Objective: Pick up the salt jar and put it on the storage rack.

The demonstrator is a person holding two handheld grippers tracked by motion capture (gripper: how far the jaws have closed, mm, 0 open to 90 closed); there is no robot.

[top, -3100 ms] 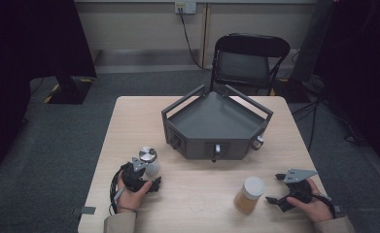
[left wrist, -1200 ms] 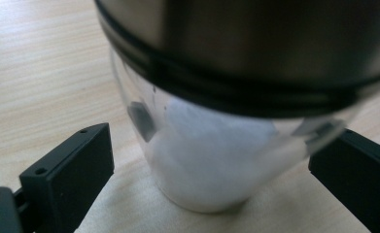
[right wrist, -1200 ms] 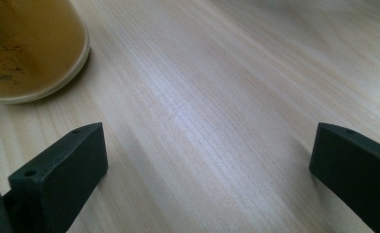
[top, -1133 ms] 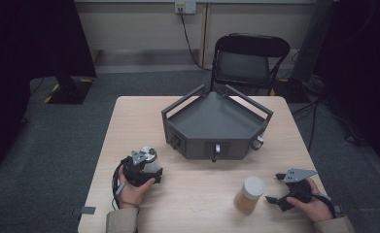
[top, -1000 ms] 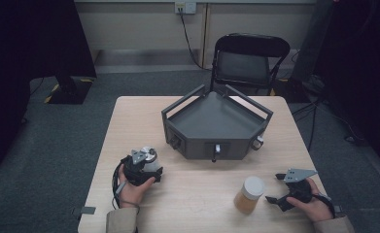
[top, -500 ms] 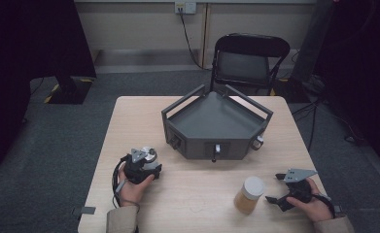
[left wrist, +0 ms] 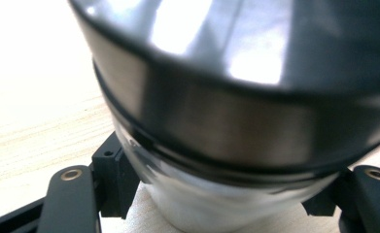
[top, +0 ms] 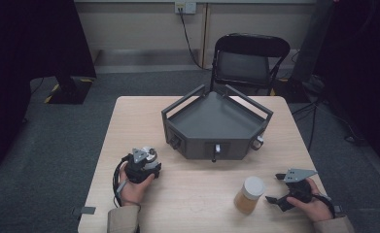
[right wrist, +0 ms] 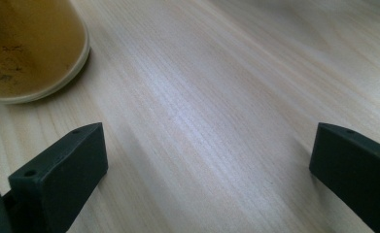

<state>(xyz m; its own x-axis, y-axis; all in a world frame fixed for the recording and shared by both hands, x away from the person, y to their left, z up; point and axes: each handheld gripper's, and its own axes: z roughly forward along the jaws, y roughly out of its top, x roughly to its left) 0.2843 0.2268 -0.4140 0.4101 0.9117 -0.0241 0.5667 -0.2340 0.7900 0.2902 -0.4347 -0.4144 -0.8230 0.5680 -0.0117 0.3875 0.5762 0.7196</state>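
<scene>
Your left gripper (top: 141, 164) is black, topped by a grey three-cornered plate, with a black cable looping beside your hand. Your right gripper (top: 280, 190) matches. Jaws are matte black blocks with brass-ringed screw holes. Your sleeves (top: 123, 221) are tan.

Your high view looks forward and down over the table (top: 202, 194). Your gripper views sit close above that same tabletop.

**A:** How was the light from the high view?

**B:** Dim room, both upper corners almost black; the pale table (top: 197, 194) was evenly lit, with soft shadows.

**A:** And the gripper views?

**B:** The left one was blurred, white glare streaking a shiny metal lid (left wrist: 236, 73), upper left blown out. The right showed soft sheen on wood, far edge out of focus.
</scene>
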